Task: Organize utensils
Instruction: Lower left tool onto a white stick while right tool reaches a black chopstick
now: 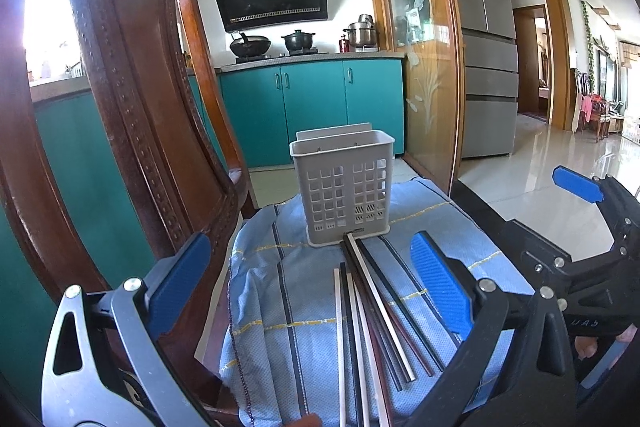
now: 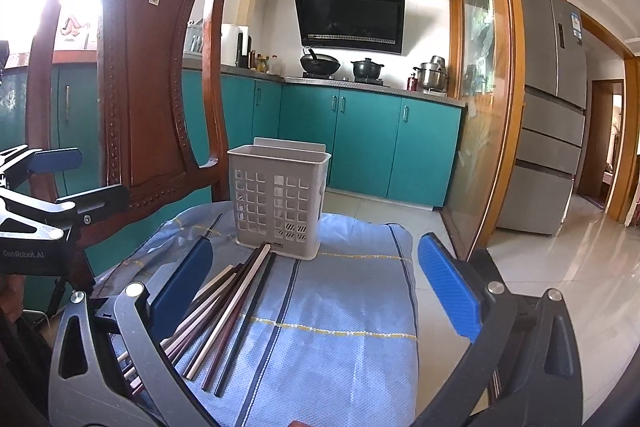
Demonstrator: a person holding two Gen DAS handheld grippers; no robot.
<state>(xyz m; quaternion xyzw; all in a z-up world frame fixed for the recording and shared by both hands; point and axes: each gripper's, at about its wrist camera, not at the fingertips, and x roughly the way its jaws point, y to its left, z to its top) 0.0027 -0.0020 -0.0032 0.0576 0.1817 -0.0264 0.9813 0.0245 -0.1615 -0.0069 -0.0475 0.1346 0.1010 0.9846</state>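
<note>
both pairs of jaws stand spread wide with nothing between the pads. going left to right in the left wrist view, a carved wooden chair back (image 1: 132, 99) rises at the left edge, then the left gripper (image 1: 312, 291) hovers low over a blue cloth (image 1: 264, 307), its blue fingers (image 1: 178, 279) well apart and touching nothing. between them lies a loose bundle of chopsticks (image 1: 368, 311), white, dark and reddish ones, fanned out on the cloth, with the far tips touching the base of a grey perforated utensil basket (image 1: 344, 183) that stands upright at the far end of the cloth. further right, the right gripper (image 1: 576, 183) shows from the side, raised off the cloth. in the right wrist view, the chair back (image 2: 152, 75) and the left gripper (image 2: 56, 163) sit at the left, the chopsticks (image 2: 232, 303) lie just beside the right gripper's (image 2: 320, 287) left finger, partly hidden behind it, and the basket (image 2: 280, 195) stands ahead, its inside not visible. the cloth (image 2: 340, 327) under the right finger is bare.
</note>
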